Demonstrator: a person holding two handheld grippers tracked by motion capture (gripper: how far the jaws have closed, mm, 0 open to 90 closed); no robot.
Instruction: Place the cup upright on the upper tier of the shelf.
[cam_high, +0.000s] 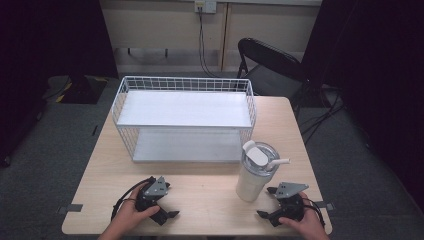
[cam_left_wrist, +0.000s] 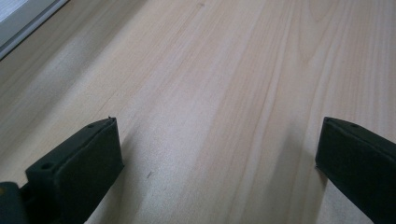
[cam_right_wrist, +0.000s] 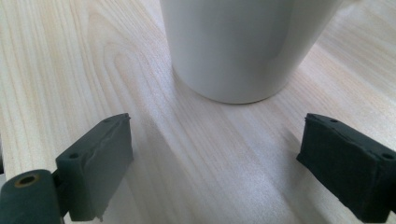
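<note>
Jaws wide apart and empty on both the right gripper (cam_high: 269, 204) and left gripper (cam_high: 167, 201), the white lidded plastic tumbler (cam_high: 255, 172) stands ungrasped on the pale wooden worktop (cam_high: 200, 192), so all handling remains.

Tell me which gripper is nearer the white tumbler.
Right. The right gripper sits just beside the tumbler, jaws open toward its base without touching. The left gripper rests open across the table.

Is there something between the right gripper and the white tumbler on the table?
Nothing visible. The right gripper is open and faces the tumbler, with bare table between its jaws and the tumbler's base.
</note>
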